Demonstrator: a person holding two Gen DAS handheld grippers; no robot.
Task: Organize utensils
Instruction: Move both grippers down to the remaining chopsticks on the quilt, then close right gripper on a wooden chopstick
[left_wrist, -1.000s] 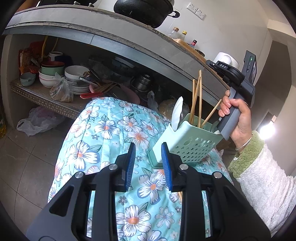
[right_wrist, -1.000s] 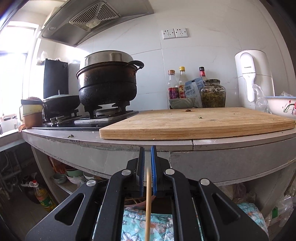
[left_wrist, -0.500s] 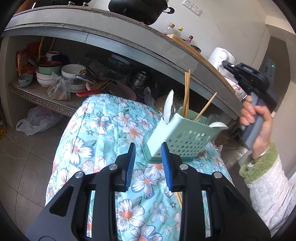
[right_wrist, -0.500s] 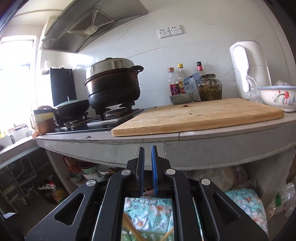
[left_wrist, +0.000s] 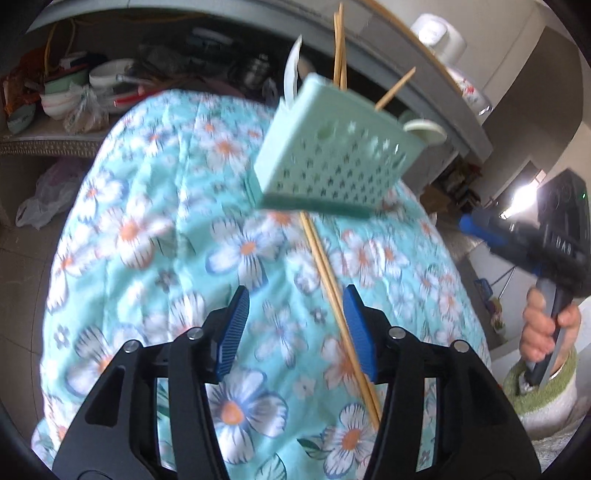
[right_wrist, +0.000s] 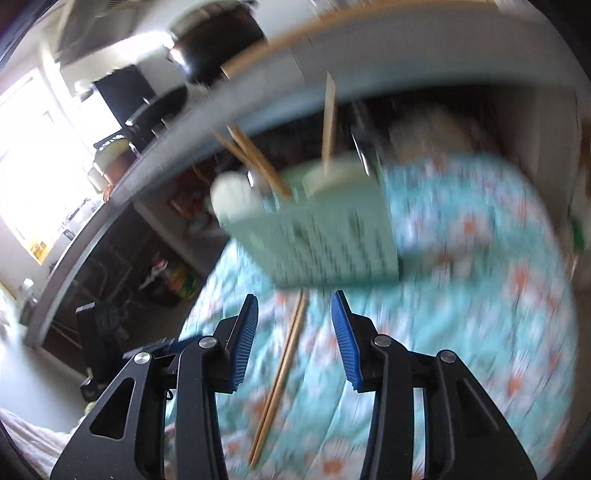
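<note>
A pale green perforated utensil holder (left_wrist: 332, 162) stands on the floral cloth with chopsticks and a white spoon (left_wrist: 291, 70) upright in it. A pair of wooden chopsticks (left_wrist: 332, 280) lies on the cloth in front of it. My left gripper (left_wrist: 297, 332) hovers over that pair; its jaws are opening, nothing is pressed, and the sticks run close by the right pad. The right wrist view is blurred: the holder (right_wrist: 325, 229) is ahead, and the lying chopsticks (right_wrist: 284, 369) are on the cloth beneath my right gripper (right_wrist: 295, 339), whose jaws are opening and hold nothing.
The flower-patterned cloth (left_wrist: 155, 229) covers a rounded table. Behind it runs a grey counter with a low shelf of bowls (left_wrist: 107, 74) and clutter. A hand (left_wrist: 546, 328) in a fuzzy sleeve holds the right gripper at the far right. A dark pot (right_wrist: 214, 48) sits on the counter.
Both grippers dropped toward the cloth and their jaws widened. The right view swung from the counter top down to the holder; the chopstick it gripped a second ago is out of its jaws.
</note>
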